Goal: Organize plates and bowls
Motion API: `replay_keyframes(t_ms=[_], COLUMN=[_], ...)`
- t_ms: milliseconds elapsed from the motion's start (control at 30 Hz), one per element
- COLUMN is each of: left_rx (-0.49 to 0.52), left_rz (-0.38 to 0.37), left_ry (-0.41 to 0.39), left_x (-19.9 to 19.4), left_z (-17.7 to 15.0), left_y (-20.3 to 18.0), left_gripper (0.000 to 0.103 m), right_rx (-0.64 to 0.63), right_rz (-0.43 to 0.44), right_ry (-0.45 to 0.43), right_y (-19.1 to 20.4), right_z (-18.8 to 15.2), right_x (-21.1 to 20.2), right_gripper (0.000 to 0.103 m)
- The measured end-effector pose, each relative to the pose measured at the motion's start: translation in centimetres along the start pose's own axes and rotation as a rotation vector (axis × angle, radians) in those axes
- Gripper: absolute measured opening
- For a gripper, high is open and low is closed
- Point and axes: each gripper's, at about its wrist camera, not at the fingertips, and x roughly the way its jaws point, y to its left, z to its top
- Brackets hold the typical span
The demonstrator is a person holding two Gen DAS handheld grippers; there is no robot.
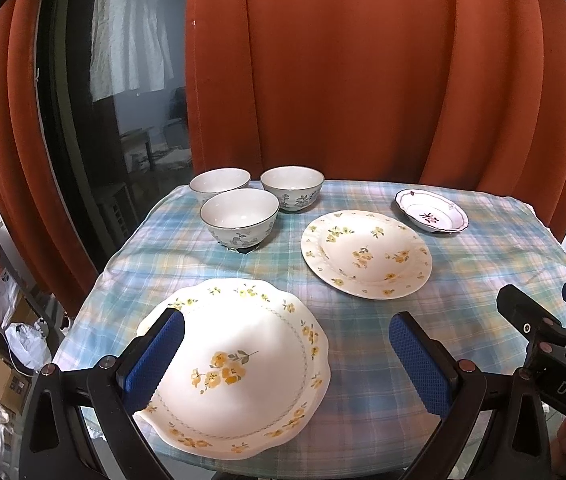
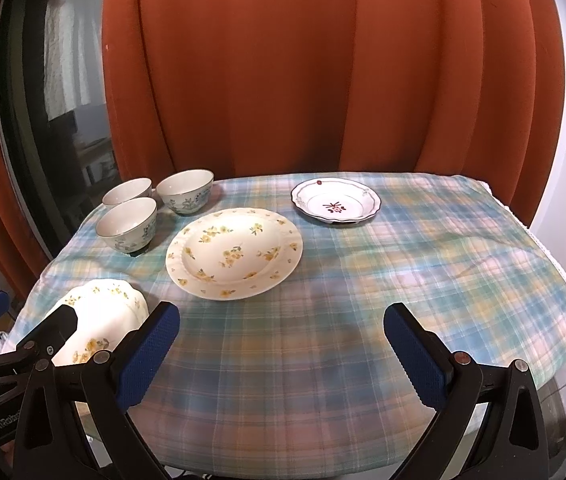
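Both my grippers, left (image 1: 287,354) and right (image 2: 281,350), spread wide, holding nothing. Three bowls (image 1: 239,213) clustered far-left on tablecloth (image 2: 363,320), nothing inside; three plates (image 1: 366,253) separate, unstacked, bare.

Scalloped plate (image 2: 99,320) partly behind tongs.

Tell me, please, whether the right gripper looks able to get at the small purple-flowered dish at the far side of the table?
Probably yes. The right gripper has its jaws open and empty, and only bare tablecloth lies between it and the small dish. The round plate sits off to the left.
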Motion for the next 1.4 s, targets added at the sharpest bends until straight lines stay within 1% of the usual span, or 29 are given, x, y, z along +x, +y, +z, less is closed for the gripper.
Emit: replay_keyframes(t_ms=[233, 400, 533, 700, 867, 967, 1033, 1267, 1400], left_rx=[-0.001, -0.016, 0.0, -0.001, 0.001, 0.025, 0.034, 0.024, 0.035], left_rz=[0.029, -0.019, -0.016, -0.009, -0.02, -0.029, -0.033, -0.058, -0.081], left_ry=[0.023, 0.022, 0.019, 0.058, 0.129, 0.177, 0.209, 0.345, 0.418], left_x=[0.5, 1.3, 2.2, 4.0, 6.5, 8.3, 9.4, 13.1, 14.6], left_z=[0.3, 0.8, 1.8, 3.0, 2.9, 2.3, 1.9, -0.1, -1.2], left_y=[0.9, 2.6, 4.1, 6.7, 9.0, 10.1, 10.9, 13.2, 13.7], left_gripper=[0.103, 0.103, 0.103, 0.103, 0.101, 0.1, 0.098, 0.098, 0.093], right_rx=[-0.009, -0.003, 0.005, 0.019, 0.024, 0.027, 0.026, 0.03, 0.038], right_rz=[0.015, 0.027, 0.029, 0.027, 0.013, 0.0, -0.007, -0.023, -0.025], right_ry=[0.011, 0.045, 0.062, 0.096, 0.155, 0.2, 0.236, 0.355, 0.419], right_y=[0.9, 2.4, 4.1, 6.6, 9.2, 10.6, 11.6, 14.2, 15.0], right_z=[0.3, 0.6, 1.1, 2.0, 2.1, 1.6, 1.2, -0.8, -1.9], right_x=[0.3, 1.6, 2.6, 4.1, 6.1, 7.7, 8.9, 12.2, 13.4], right_gripper=[0.103, 0.103, 0.103, 0.103, 0.103, 0.103, 0.103, 0.099, 0.096])
